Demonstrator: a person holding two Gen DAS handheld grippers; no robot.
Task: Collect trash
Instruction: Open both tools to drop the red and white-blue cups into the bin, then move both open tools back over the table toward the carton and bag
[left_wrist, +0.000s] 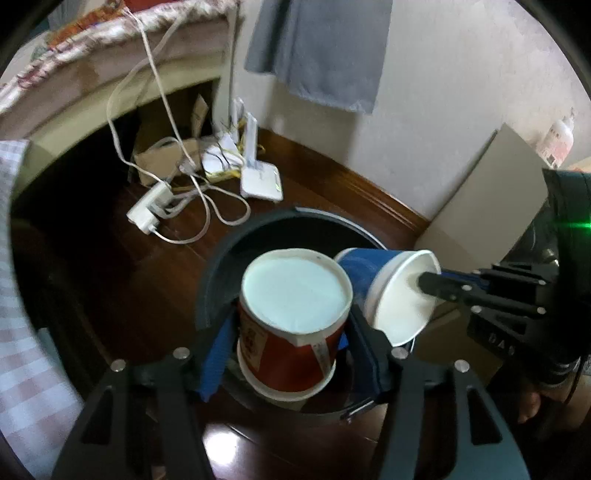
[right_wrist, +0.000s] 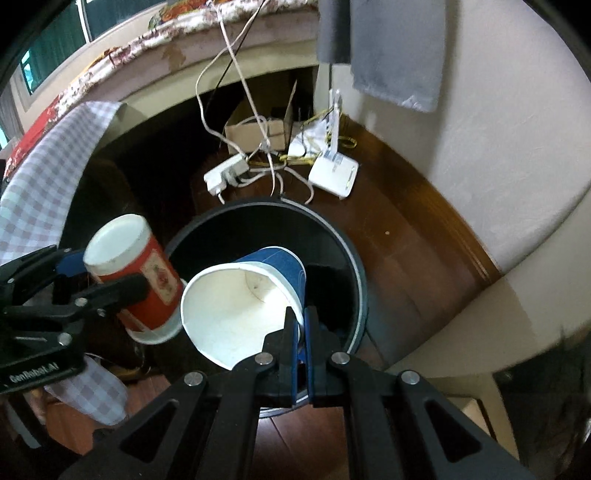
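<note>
Both tools carry cups, poised over the bin. Left tool (left_wrist: 291, 354): jaws part-way apart, pads pressed on either side of the red paper cup (left_wrist: 291, 321), which sits upside down in the grip, white base toward the camera, rim away. Right tool (right_wrist: 301, 332): jaws pinched almost together on the rim wall of the blue paper cup (right_wrist: 251, 295), one finger inside the cup, one outside; the cup lies tipped, mouth toward the camera.

Largest first:
- Wood floor (right_wrist: 388, 236), dark, with a bed (left_wrist: 110, 55) at the far edge.
- Black round bin (right_wrist: 343, 236) standing on the floor just beside the wall. Its inside is dark; something black shows low within, I cannot tell what.
- Router (right_wrist: 334, 175), power strip (right_wrist: 227, 173) and loose white cables on the floor beyond the bin, apart from it. Not trash, by the look of it.
- Red cup, at the bin's near-left rim in the right wrist view, partly over the opening.
- Blue cup, over the bin's mouth and touching or just beside the red one.

Progress, as judged: both cups are picked up and brought to the bin, neither yet released. What remains is letting each one go so that it drops inside. The blue one looks well placed. The red one, near the rim, may need a little more reach inward. No other loose trash shows on the floor in view.
</note>
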